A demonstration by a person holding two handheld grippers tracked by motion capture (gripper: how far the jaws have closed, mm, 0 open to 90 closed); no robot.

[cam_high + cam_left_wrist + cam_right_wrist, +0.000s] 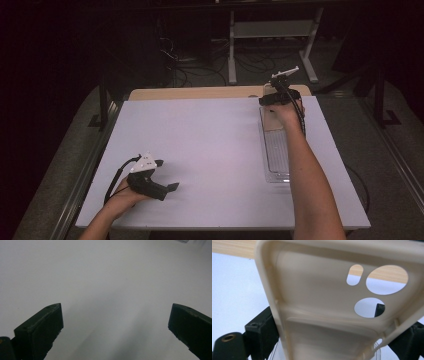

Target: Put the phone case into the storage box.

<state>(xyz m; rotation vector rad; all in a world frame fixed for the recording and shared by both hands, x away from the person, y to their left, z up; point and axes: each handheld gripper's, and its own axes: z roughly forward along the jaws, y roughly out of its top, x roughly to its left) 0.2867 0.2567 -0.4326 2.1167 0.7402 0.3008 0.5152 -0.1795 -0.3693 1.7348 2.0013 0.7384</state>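
Note:
A beige phone case (272, 120) with camera cut-outs is held at the far right of the white table top (210, 145). My right gripper (278, 98) is shut on it across its width. In the right gripper view the phone case (317, 290) shows its hollow inner side, tilted up, with a black jaw pressed against each long edge of it; my right gripper (332, 335) clamps it. My left gripper (167, 175) rests at the near left of the table, open, with nothing between its fingers. Bare white surface lies in front of my left gripper (116, 322).
A clear plastic tray (277, 160) lies lengthwise on the right side of the table, under and in front of the held case. A wooden table edge (200, 93) runs along the far side. Dark floor, cables and a metal stand (272, 30) lie beyond.

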